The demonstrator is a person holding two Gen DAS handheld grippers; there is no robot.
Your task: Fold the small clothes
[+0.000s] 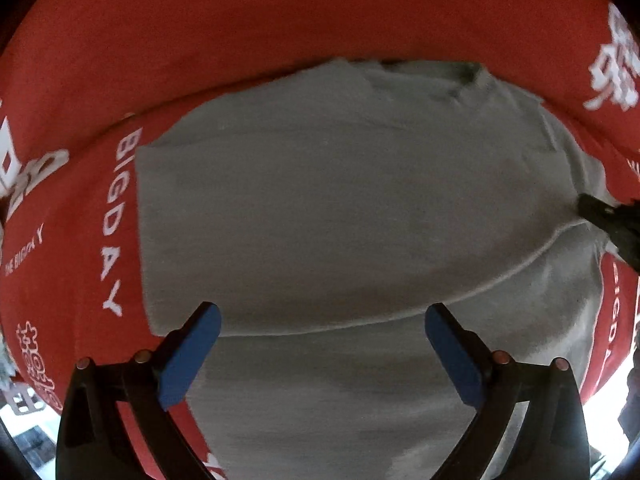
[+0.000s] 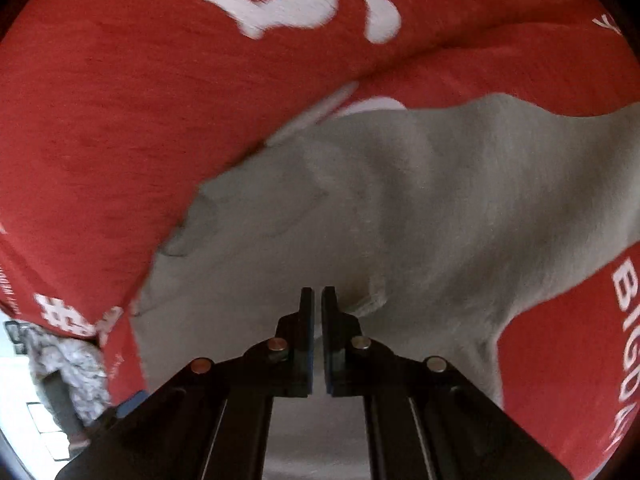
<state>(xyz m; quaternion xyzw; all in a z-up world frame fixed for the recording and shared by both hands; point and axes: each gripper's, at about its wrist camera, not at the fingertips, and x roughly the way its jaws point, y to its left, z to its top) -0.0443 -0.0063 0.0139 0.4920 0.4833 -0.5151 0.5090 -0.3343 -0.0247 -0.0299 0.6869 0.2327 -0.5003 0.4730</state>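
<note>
A small grey garment [image 1: 340, 200] lies spread flat on a red cloth with white lettering [image 1: 280, 20]. Its neckline [image 1: 440, 72] points to the far side, and a folded edge curves across its near part. My left gripper [image 1: 323, 314] hangs straight above the garment's near part, blue pads wide apart, holding nothing. The right gripper [image 1: 600, 216] shows as a dark tip at the garment's right edge. In the right wrist view my right gripper [image 2: 318, 292] is shut, its tips just over the grey garment [image 2: 420, 220] beside a small hem fold. No cloth shows between its jaws.
The red cloth [image 2: 120, 120] covers the whole surface around the garment and is creased at the far side. At the lower left, past its edge, a patterned fabric [image 2: 68, 356] and a pale floor show.
</note>
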